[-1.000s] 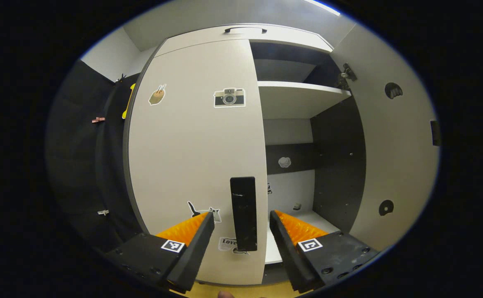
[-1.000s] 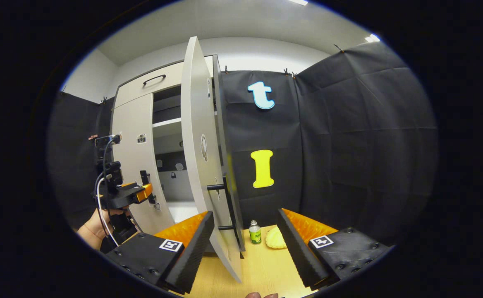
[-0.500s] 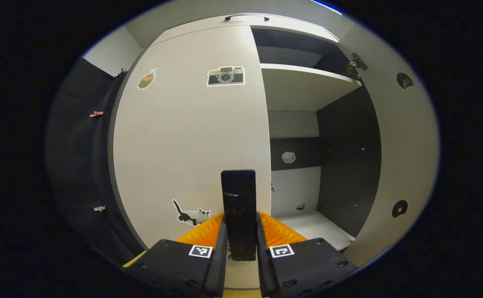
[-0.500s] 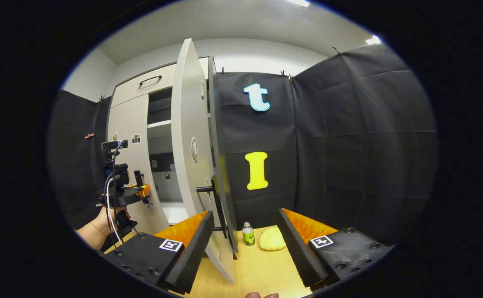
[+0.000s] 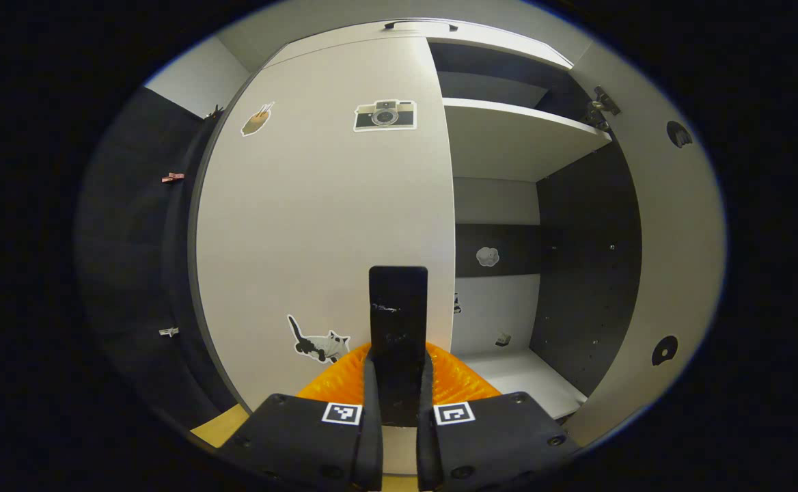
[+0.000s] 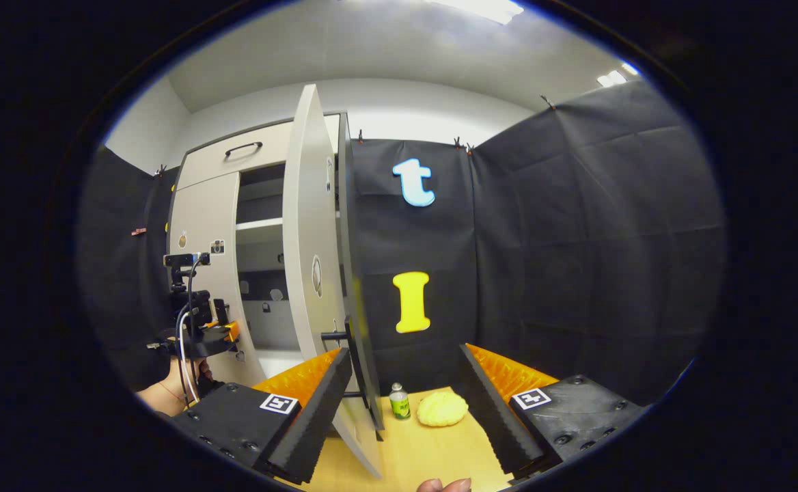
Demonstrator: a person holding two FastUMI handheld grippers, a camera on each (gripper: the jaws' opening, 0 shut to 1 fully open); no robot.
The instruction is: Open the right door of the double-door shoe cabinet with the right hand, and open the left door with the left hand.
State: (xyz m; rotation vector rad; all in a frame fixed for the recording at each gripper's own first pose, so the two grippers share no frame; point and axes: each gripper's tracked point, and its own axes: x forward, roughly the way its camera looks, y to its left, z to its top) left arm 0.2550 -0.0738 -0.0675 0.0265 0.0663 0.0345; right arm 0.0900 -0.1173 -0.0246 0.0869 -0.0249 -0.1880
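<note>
The white left door (image 5: 324,219) of the shoe cabinet stands closed, with stickers on its face. My left gripper (image 5: 397,393) is shut on its black upright handle (image 5: 397,307), both fingers pressing its lower part. The right door (image 5: 672,260) is swung wide open, baring a white shelf (image 5: 515,137). In the right gripper view that right door (image 6: 307,273) shows nearly edge-on with its black handle (image 6: 356,362) just ahead of my left finger. My right gripper (image 6: 404,355) is open and holds nothing. Farther left, a hand (image 6: 167,396) holds the left gripper (image 6: 201,331) against the left door (image 6: 201,273).
A small green-labelled bottle (image 6: 399,401) and a yellow bun-like object (image 6: 442,408) sit on the wooden table (image 6: 433,454) in front of the black cloth wall. A drawer front with a black handle (image 6: 243,147) tops the cabinet.
My left gripper went from open around the left door's handle to shut on it. My right gripper stayed open and drew slightly away from the open right door.
</note>
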